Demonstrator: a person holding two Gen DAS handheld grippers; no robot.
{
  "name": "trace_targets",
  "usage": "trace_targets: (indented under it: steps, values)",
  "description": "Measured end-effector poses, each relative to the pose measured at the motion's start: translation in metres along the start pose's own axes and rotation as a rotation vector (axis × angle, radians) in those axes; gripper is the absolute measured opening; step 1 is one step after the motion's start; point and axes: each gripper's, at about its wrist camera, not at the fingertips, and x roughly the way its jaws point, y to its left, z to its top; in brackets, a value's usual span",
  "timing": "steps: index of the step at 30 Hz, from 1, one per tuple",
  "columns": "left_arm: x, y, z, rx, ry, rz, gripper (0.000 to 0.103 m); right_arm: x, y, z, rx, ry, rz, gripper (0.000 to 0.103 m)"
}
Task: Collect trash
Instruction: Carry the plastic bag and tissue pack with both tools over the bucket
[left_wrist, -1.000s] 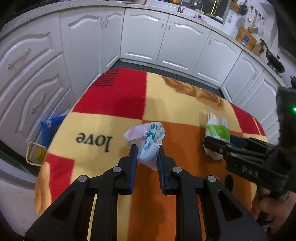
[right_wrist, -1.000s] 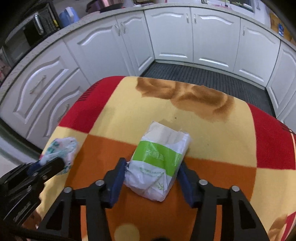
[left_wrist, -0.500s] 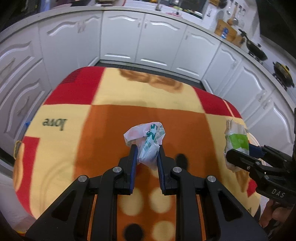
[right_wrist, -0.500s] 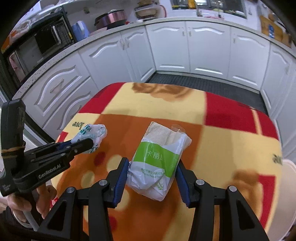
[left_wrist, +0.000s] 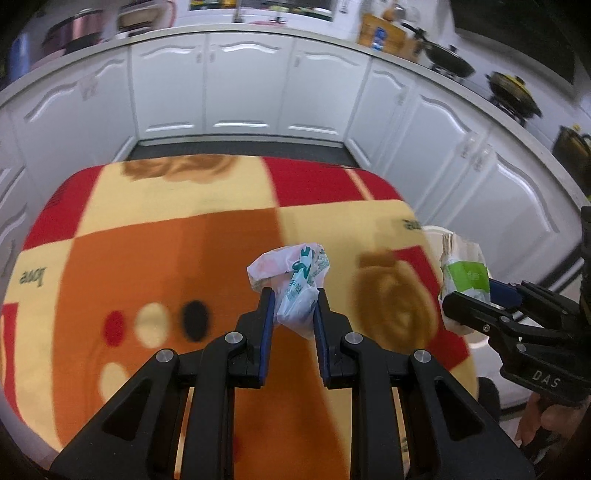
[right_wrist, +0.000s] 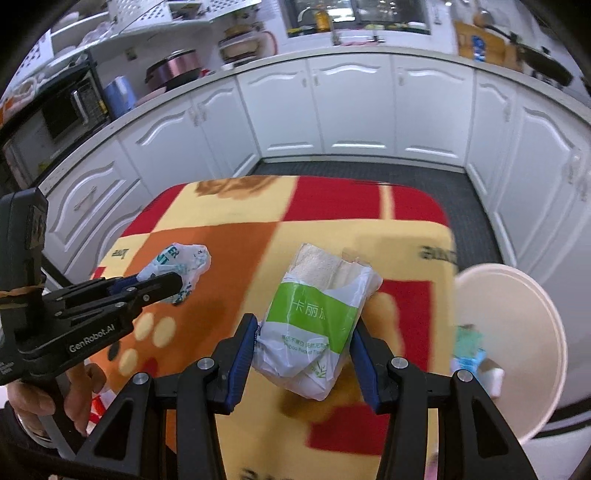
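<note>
Pinching a crumpled wrapper (left_wrist: 291, 282) between its blue pads, the left hand-held gripper (left_wrist: 293, 310) held it above the checkered blanket (left_wrist: 155, 251) on the table in the left wrist view. In the right wrist view, the right hand-held gripper (right_wrist: 303, 349) clamped a green-and-white tissue pack (right_wrist: 317, 317) above the blanket's edge, near a cream bin (right_wrist: 517, 332) holding other trash.

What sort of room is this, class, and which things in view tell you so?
A home kitchen, most likely. White cabinets run under a long counter, pans sit on the cooker at the right, and a microwave stands at the left.
</note>
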Motion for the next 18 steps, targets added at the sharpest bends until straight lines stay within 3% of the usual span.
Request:
trace_targets:
  steps: [10, 18]
  values:
    - [0.022, -0.078, 0.004, 0.117, 0.037, -0.089, 0.018, -0.041, -0.09, -0.029, 0.134, -0.033, -0.112, 0.048]
    - [0.051, -0.131, 0.007, 0.191, 0.077, -0.133, 0.018, -0.044, -0.144, -0.051, 0.232, -0.01, -0.161, 0.048]
